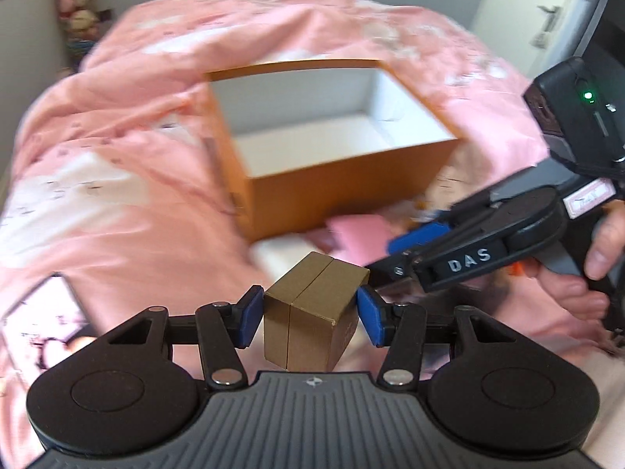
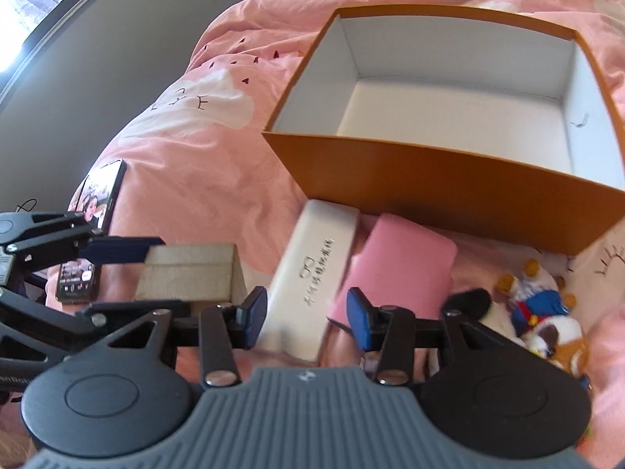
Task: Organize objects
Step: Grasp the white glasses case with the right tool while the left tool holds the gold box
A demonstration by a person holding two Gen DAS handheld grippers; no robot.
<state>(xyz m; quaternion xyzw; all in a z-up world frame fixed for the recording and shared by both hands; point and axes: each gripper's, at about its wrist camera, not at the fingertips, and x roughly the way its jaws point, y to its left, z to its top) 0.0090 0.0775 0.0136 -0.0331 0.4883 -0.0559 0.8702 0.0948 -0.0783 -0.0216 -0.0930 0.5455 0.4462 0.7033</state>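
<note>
My left gripper (image 1: 308, 314) is shut on a small gold-brown box (image 1: 312, 316) and holds it above the pink bedcover, in front of the open orange box (image 1: 336, 191); the held box also shows in the right wrist view (image 2: 191, 273). The orange box (image 2: 449, 179) has a white, empty inside. My right gripper (image 2: 306, 318) is open over a long white case (image 2: 312, 273) with a pink case (image 2: 398, 269) beside it, both lying just in front of the orange box. The right gripper also shows in the left wrist view (image 1: 414, 242), to the right of my left gripper.
A phone (image 2: 91, 230) with a lit screen lies on the pink bedcover (image 2: 203, 164) at the left. A small plush toy (image 2: 543, 312) lies at the right, near the orange box's corner. A grey wall and a door stand beyond the bed.
</note>
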